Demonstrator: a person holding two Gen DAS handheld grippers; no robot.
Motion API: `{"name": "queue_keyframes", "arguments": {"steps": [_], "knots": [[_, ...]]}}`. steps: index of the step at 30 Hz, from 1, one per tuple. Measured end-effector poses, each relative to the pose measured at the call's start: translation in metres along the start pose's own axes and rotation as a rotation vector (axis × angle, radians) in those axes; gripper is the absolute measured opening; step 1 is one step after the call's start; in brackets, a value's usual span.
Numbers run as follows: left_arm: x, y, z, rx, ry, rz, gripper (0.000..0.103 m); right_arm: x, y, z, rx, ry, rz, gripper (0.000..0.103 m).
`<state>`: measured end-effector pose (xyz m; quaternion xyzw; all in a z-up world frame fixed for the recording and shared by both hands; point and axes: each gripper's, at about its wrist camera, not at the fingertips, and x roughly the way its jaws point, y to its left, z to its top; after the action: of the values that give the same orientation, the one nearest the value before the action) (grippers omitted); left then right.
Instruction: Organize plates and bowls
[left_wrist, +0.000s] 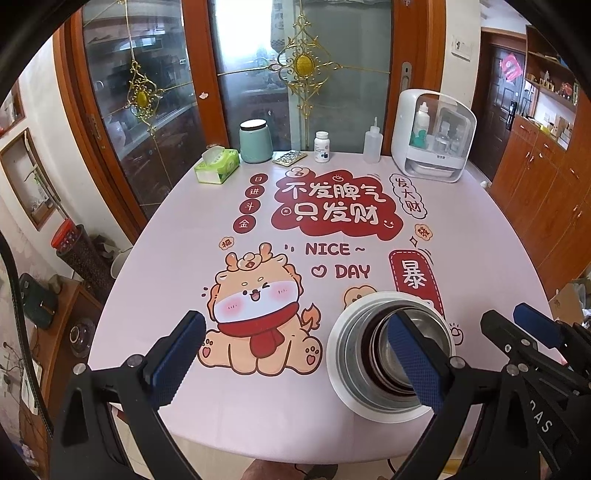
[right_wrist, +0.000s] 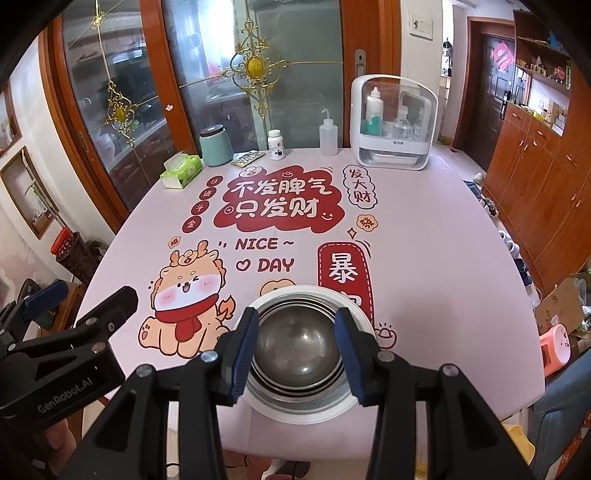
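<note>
We see the steel bowls (right_wrist: 299, 350) nested in one stack on a white plate (right_wrist: 295, 410), low and centre in the right view. Both the left gripper (left_wrist: 295, 354) and the right gripper (right_wrist: 295, 350) hang open, holding nothing. We judge the stacking nearly finished.

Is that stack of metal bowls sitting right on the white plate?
Touching. The right wrist view shows the metal bowls nested inside the white plate, whose rim rings them with no gap.

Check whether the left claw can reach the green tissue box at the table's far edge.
Probably yes: the left claw is open, and bare tablecloth lies between it and the green tissue box; the stacked steel bowls sit off to its right.
</note>
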<state>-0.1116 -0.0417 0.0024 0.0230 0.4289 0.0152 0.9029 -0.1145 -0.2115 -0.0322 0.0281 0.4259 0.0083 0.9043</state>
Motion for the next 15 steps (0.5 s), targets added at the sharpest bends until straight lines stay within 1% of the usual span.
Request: {"name": "queue_keyframes", "arguments": {"steps": [15], "knots": [[0.0019, 0.0, 0.0016, 0.001, 0.002, 0.001, 0.098, 0.0009, 0.0003, 0.0006, 0.001, 0.0, -0.001, 0.043]]}}
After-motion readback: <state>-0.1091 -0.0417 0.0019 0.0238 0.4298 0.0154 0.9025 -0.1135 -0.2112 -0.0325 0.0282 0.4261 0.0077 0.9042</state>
